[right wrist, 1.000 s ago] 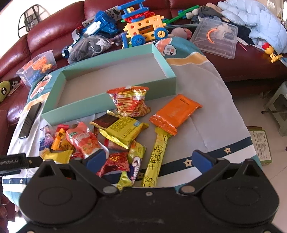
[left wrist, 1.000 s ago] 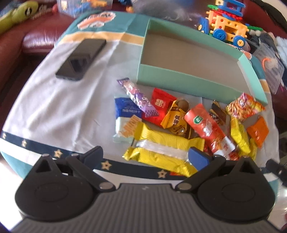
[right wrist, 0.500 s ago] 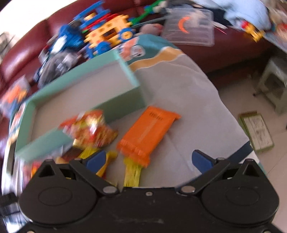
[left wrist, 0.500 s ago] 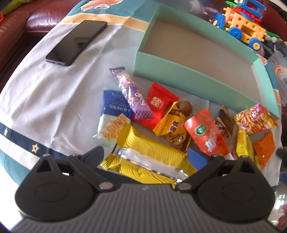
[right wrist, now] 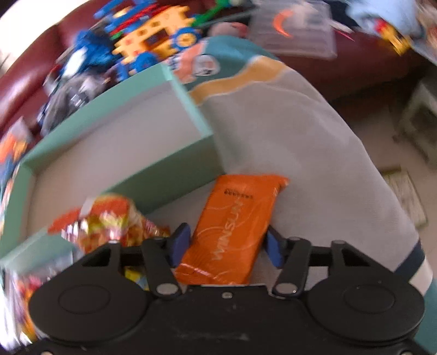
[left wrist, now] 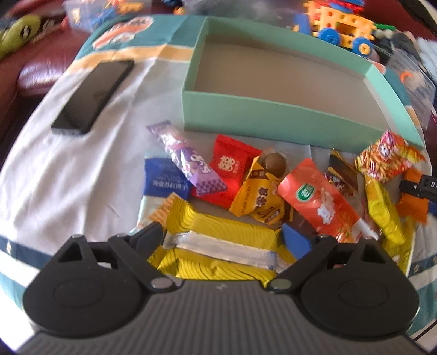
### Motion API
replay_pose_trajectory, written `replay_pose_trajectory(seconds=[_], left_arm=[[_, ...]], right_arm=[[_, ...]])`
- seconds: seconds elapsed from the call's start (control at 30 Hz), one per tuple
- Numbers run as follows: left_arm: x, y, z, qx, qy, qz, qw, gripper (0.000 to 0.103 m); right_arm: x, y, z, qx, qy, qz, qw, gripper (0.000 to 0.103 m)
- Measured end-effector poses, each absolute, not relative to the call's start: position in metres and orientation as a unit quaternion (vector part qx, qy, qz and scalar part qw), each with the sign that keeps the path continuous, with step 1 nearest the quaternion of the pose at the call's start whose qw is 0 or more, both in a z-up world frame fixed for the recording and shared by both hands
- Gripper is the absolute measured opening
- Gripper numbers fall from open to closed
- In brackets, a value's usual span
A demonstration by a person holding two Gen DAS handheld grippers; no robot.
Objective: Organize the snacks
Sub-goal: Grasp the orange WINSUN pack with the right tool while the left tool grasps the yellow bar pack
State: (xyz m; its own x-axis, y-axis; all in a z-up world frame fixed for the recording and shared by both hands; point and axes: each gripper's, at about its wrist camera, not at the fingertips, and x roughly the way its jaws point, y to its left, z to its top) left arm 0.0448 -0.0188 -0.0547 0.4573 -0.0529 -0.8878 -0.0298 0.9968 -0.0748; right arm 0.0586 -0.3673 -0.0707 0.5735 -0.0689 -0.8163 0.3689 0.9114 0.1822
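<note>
A heap of snack packets lies on the cloth in front of an empty teal box (left wrist: 273,114). My left gripper (left wrist: 222,236) is open, its fingers on either side of a long yellow packet (left wrist: 221,243). Beyond it lie a purple bar (left wrist: 188,158), a red packet (left wrist: 232,166) and an orange-red packet (left wrist: 319,202). My right gripper (right wrist: 225,244) straddles an orange packet (right wrist: 235,226) with its jaws partly closed, the pads at or close to the packet's sides. The teal box (right wrist: 153,174) lies just beyond. A red-yellow crinkly bag (right wrist: 109,224) is to its left.
A black phone (left wrist: 92,95) lies on the cloth left of the box. Toy vehicles (left wrist: 341,24) and a clear plastic bin (right wrist: 295,30) crowd the red sofa behind. The cloth drops off at the right edge (right wrist: 404,218) to the floor.
My left gripper has come down over the yellow packet. My right gripper has swung right and forward onto the orange packet and its jaws have narrowed around it.
</note>
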Motion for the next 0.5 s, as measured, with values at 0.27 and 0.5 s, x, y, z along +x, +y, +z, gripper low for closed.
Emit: replay_pose_trajectory(seconds=[0.27, 0.5], left_arm=[[0.024, 0.016, -0.052, -0.028, 0.52, 0.027, 0.853, 0.096], [0.016, 0.04, -0.037, -0.084, 0.53, 0.059, 0.842, 0.098]], right_arm=[[0.031, -0.355, -0.072, 0.068, 0.466, -0.038, 0.881, 0.047], [0.014, -0.35, -0.066, 0.067, 0.479, -0.031, 0.875, 0.052]])
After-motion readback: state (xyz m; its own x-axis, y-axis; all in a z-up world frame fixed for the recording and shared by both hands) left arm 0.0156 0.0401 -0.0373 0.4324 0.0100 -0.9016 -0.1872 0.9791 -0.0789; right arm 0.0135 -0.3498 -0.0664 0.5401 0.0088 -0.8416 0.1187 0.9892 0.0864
